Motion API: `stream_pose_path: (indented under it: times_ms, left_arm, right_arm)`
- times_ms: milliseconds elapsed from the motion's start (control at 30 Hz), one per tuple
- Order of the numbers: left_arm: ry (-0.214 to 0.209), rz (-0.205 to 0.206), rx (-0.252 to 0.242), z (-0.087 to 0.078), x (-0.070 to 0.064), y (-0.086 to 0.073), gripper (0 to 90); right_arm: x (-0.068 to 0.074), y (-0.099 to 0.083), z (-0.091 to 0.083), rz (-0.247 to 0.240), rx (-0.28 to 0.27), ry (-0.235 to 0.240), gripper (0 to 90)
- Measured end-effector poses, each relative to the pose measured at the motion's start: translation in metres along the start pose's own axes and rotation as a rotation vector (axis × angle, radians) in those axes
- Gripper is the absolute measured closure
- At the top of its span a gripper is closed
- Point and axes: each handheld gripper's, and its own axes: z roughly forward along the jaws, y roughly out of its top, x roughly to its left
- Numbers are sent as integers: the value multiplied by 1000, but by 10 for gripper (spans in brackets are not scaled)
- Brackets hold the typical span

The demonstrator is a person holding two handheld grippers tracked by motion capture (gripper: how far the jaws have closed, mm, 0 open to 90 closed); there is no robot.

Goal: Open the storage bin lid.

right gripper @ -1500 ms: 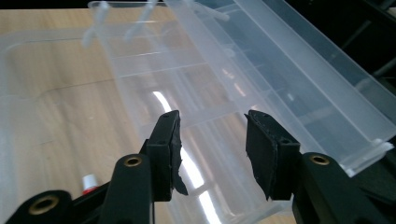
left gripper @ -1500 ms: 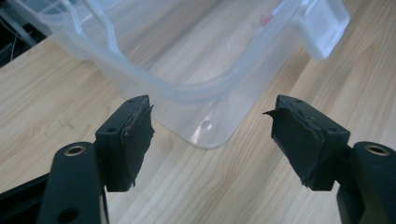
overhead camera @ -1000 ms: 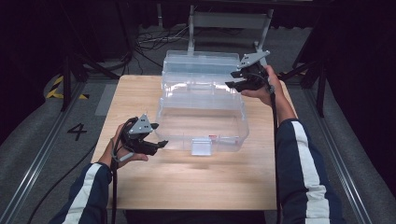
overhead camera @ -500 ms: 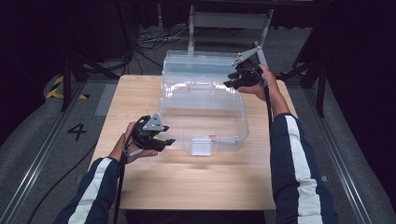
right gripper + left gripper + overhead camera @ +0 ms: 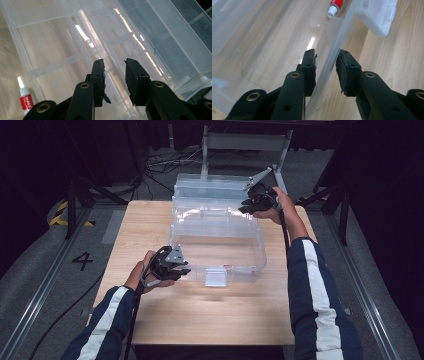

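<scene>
Clear bin [image 5: 215, 235] rim between left tongs [image 5: 325, 66]

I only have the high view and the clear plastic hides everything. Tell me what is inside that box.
Observer: A small tube with a white cap and red label lies inside the clear box, near its front wall.
Operator: Report where the left gripper stands against the box.
Observer: The left gripper has its jaws open astride the box's front wall, one jaw inside, one outside, not yet closed on it.
Operator: Now give me the right gripper.
Observer: The right gripper has its jaws open astride the edge of a raised, divided clear tray, with the tube below it to one side.
</scene>
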Motion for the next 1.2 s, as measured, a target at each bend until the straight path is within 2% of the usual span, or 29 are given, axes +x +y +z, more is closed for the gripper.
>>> stream_pose_path:
  times_ms: [133,233,333,433,533,633,800,1000,1200]
  left_arm:
    - [-12,16,35,6,0,4,688]
    - [-10,4,46,8,-1,6,681]
    - [-31,-4,43,9,-2,6,682]
    - [-18,4,49,9,-3,7,676]
    - [-17,-3,46,9,-4,7,674]
    - [-7,-1,46,10,-4,7,670]
    - [-4,-17,55,10,-5,8,663]
    - [3,-18,50,10,-7,8,655]
    - [15,-21,47,11,-8,7,641]
  right_arm:
    - [5,4,0,-38,22,-19,729]
    - [7,5,-2,-54,22,-14,745]
    - [8,4,-5,-63,29,7,766]
    - [9,3,-7,-69,29,17,777]
    - [11,4,-7,-86,31,2,784]
    - [13,6,-9,-102,44,14,805]
    - [19,11,-15,-163,73,36,839]
    - [25,14,-20,-186,83,56,853]
    - [37,15,-25,-210,83,45,860]
